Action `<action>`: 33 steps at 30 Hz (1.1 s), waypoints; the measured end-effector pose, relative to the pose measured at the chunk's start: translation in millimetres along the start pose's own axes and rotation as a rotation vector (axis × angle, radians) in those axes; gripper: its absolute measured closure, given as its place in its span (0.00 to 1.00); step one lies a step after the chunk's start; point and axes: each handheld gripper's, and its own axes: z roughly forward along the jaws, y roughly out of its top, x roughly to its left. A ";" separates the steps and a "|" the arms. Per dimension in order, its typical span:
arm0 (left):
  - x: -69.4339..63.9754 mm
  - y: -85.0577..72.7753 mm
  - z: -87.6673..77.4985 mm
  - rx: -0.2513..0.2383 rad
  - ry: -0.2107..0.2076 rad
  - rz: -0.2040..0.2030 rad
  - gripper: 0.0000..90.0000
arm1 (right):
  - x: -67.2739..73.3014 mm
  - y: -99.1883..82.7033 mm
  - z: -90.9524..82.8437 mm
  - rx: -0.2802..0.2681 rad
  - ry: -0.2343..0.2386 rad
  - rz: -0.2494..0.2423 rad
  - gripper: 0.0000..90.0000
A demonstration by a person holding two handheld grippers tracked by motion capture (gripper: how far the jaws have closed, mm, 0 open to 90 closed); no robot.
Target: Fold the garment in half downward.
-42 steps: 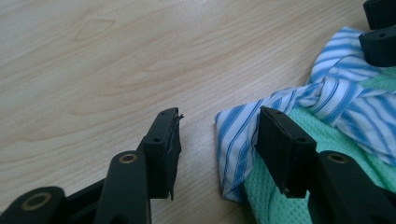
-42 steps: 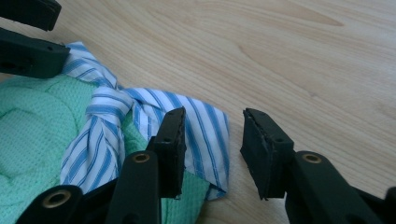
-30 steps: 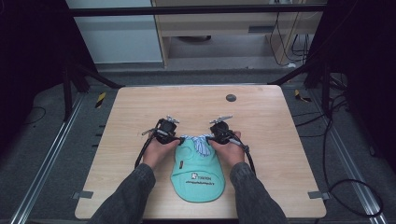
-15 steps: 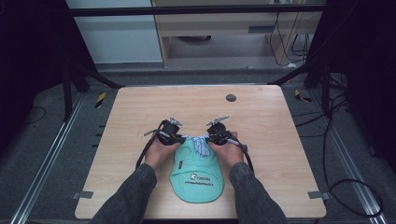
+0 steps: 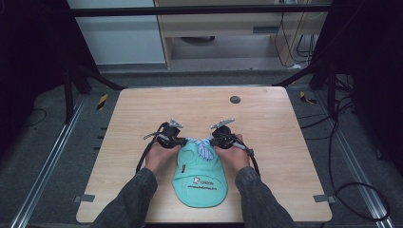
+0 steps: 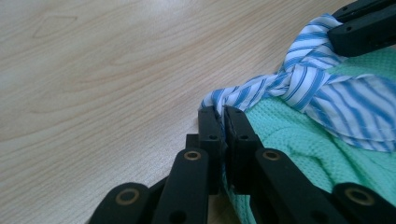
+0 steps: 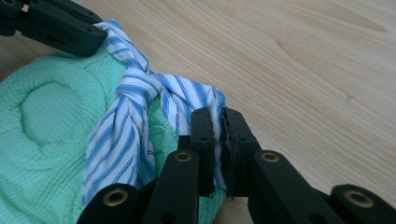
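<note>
A mint-green knitted bib (image 5: 199, 183) with printed lettering lies flat on the wooden table (image 5: 142, 114). Its blue-and-white striped ties (image 5: 203, 148) are knotted at its far end. My left gripper (image 5: 183, 141) has just been closing and is shut on the left tie end (image 6: 243, 95), the jaws pinching the cloth at the bib's edge (image 6: 299, 144). My right gripper (image 5: 214, 141) has also just been closing and grips the right tie end (image 7: 187, 100) beside the knot (image 7: 135, 93). Each gripper's tip appears in the other's view, the right (image 6: 364, 23) and the left (image 7: 51, 23).
A small dark disc (image 5: 235, 99) lies near the table's far edge. Black cables (image 5: 142, 159) trail from both grippers across the wood. Dark frame struts (image 5: 95, 78) stand beyond the far corners, and metal rails (image 5: 45, 171) run along both sides.
Both grippers have edged inward onto the striped ties, and their jaws have closed on the tie ends. The bib has stayed in place.
</note>
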 end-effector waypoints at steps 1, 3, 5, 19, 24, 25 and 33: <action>-0.3 0.9 -2.2 -0.007 -0.004 0.002 0.96 | 0.0 0.0 0.0 0.000 0.000 0.000 0.93; -1.2 3.5 -8.3 -0.015 -0.007 0.019 0.96 | 0.0 1.9 -6.9 -0.016 0.003 -0.020 0.93; -2.9 6.5 -13.7 -0.031 -0.008 0.029 0.96 | 1.4 3.3 -12.9 -0.029 0.006 -0.023 0.93; -26.4 25.3 -47.0 -0.082 0.019 0.125 0.96 | 6.0 6.7 -57.2 -0.106 -0.010 -0.104 0.93; -32.5 28.7 -48.9 -0.091 0.012 0.146 0.96 | 6.1 5.0 -69.4 -0.109 -0.019 -0.132 0.93; -33.6 29.1 -48.8 -0.089 0.010 0.154 0.96 | 6.0 4.7 -70.9 -0.109 -0.020 -0.135 0.93; -40.2 31.3 -49.6 -0.071 -0.010 0.206 0.96 | 1.5 -0.1 -78.1 -0.094 -0.017 -0.141 0.93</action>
